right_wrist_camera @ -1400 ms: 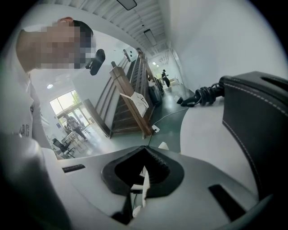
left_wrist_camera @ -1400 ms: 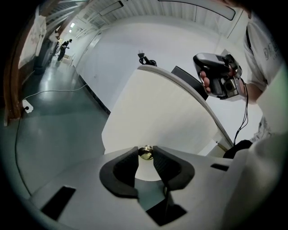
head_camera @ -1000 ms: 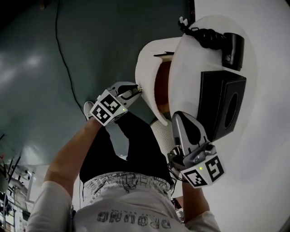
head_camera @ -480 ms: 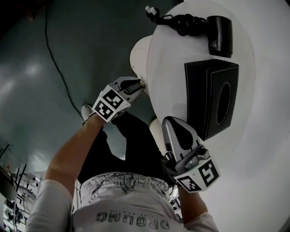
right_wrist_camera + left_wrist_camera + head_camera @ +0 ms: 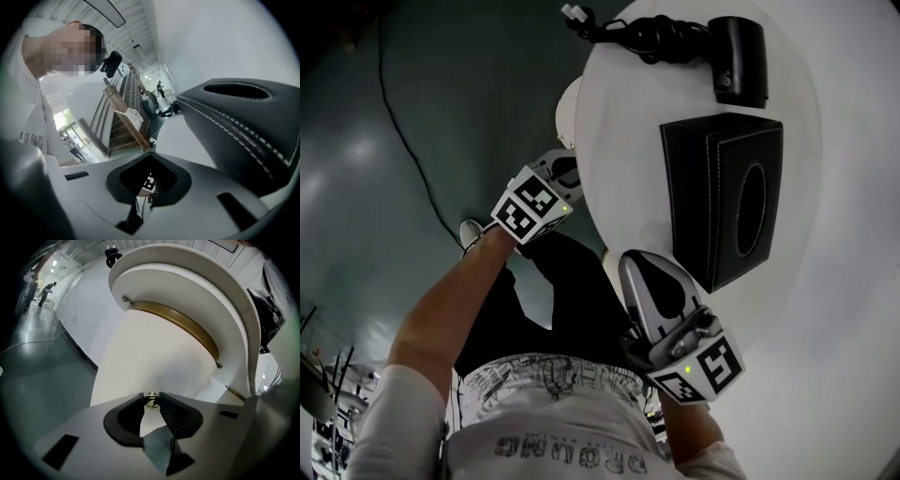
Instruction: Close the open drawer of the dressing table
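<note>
My left gripper and right gripper: grey shells, black-and-white marker cubes; I wear a white printed T-shirt, black trousers

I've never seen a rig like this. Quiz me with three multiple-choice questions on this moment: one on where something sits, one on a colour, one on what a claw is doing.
1. Where is the black tissue box?
A) on a chair
B) on the white tabletop
C) in a basket

2. What colour is the small knob at the left claw?
A) red
B) blue
C) brass-gold

3. What state is the left claw in?
A) closed on the knob
B) wide open and empty
C) gripping a towel

Answers: B, the head view shows the box standing on the tabletop; C, the left gripper view shows its yellow metal shine; A, both pads press against its sides.
</note>
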### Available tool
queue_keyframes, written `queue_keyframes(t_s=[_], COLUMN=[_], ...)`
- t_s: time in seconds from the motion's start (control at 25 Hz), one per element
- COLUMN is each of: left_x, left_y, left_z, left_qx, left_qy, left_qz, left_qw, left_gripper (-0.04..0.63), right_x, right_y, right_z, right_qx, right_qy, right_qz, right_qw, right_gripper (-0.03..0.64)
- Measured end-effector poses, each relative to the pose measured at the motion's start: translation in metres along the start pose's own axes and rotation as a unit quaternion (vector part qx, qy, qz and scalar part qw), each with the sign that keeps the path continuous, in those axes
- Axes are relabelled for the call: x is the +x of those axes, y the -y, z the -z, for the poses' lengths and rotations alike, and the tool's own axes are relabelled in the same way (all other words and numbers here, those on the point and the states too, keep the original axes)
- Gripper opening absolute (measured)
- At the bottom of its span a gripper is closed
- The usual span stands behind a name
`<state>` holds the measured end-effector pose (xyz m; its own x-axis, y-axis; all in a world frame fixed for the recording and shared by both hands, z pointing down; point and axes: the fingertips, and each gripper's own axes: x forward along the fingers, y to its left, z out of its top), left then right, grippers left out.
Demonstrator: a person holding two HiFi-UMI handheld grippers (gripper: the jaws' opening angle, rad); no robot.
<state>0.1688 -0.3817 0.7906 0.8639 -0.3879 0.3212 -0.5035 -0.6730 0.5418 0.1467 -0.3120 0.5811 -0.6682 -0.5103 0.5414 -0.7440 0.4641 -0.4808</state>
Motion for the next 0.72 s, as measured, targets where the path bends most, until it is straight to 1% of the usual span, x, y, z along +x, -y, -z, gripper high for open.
queue_keyframes(t_s=[0.36,0.6,0.72], left_x=[0.005,0.006,0.007], left_y=[0.0,0.0,0.0], left_z=[0.0,0.0,-0.001], left_qx=[0.007,0.007,0.013], left_qy=[-0.011,-0.015,-0.024], left_qz=[0.004,0.0,-0.004], left_qw=[0.9999,0.9999,0.9996], left_gripper=[0.122,0.126,0.126], right_x=[0.0,0.002,0.002], right_y=[0.01,0.013,0.018], right_z=[-0.004,-0.008,-0.009], right_qx=[0.004,0.002,0.002], right_qy=[0.008,0.013,0.015], right_qz=[0.005,0.003,0.006], right_qw=[1.0,1.0,1.0], right_gripper=[0.008,0.008,0.008])
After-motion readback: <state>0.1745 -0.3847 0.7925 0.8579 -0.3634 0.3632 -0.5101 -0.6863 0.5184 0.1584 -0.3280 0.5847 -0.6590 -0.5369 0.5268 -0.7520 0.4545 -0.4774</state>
